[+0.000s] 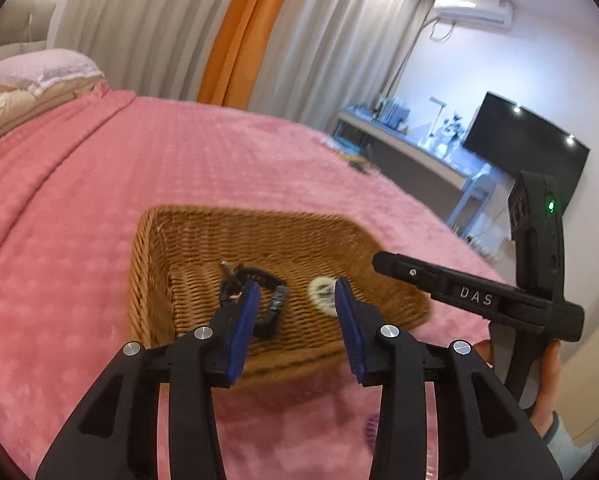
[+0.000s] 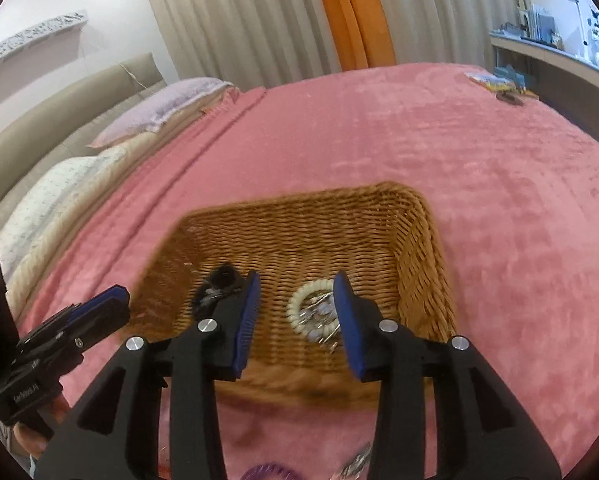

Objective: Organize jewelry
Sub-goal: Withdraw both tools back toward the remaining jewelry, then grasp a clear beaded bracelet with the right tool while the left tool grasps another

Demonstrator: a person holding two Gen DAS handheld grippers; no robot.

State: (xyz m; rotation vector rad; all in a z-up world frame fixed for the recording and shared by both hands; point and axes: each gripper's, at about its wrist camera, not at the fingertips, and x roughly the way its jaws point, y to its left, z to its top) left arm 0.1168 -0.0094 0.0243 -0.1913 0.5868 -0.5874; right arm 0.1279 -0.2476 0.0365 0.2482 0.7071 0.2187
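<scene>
A brown wicker basket (image 1: 187,240) (image 2: 423,240) sits on the pink bedspread. Inside lie a black bracelet (image 1: 273,300) (image 2: 221,278) and a cream beaded bracelet (image 1: 319,294) (image 2: 303,300) with small silvery pieces (image 2: 319,320) in it. My left gripper (image 1: 297,292) is open and empty, above the basket's near side. My right gripper (image 2: 297,284) is open and empty, over the cream bracelet. The right gripper's body (image 1: 479,296) shows at the right in the left wrist view; the left gripper (image 2: 99,312) shows at the left in the right wrist view. A purple ring-shaped item (image 2: 267,472) (image 1: 369,430) lies on the bed under the grippers.
The pink bedspread (image 1: 139,168) (image 2: 499,184) spreads all around the basket. Pillows (image 2: 167,108) lie at the head. Small items (image 2: 499,84) (image 1: 355,160) sit at the bed's far corner. A desk (image 1: 411,140) and TV (image 1: 527,144) stand beyond.
</scene>
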